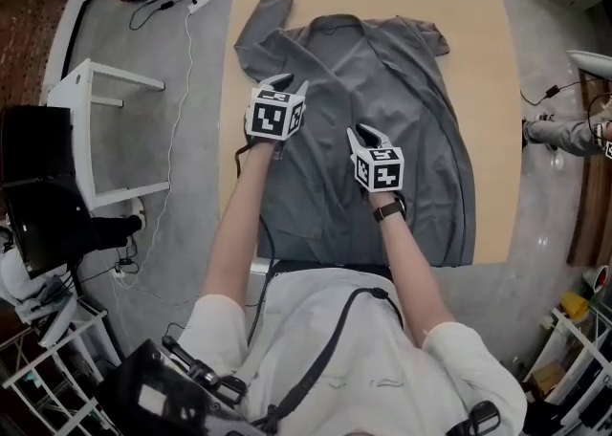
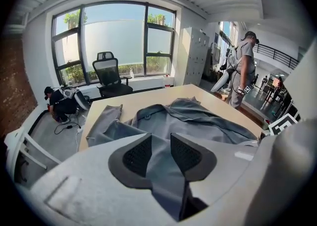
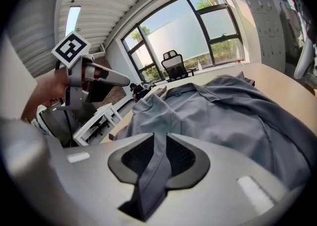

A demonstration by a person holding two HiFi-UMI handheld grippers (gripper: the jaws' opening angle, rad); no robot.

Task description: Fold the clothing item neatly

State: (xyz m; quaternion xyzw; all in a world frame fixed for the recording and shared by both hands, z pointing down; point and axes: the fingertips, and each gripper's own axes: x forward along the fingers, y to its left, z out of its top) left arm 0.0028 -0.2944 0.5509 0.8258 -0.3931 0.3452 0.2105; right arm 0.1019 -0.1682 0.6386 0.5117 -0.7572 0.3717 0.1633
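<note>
A grey button shirt (image 1: 382, 80) lies spread on the light wooden table (image 1: 488, 42), collar at the far end, one sleeve bent at the far left. My left gripper (image 1: 278, 81) hangs over the shirt's left half, shut on a raised fold of grey cloth (image 2: 163, 170) that runs between its pads (image 2: 137, 155). My right gripper (image 1: 362, 132) is over the shirt's middle, closer to me, shut on another fold of the cloth (image 3: 156, 165). In the right gripper view the shirt (image 3: 237, 116) rises in a ridge toward the left gripper's marker cube (image 3: 71, 47).
A white frame stand (image 1: 105, 128) and a black chair (image 1: 38, 195) are on the floor left of the table, with cables (image 1: 177, 4) beyond. A person stands past the table's right side (image 2: 243, 69); another crouches by the window (image 2: 55, 98) near an office chair (image 2: 110, 74).
</note>
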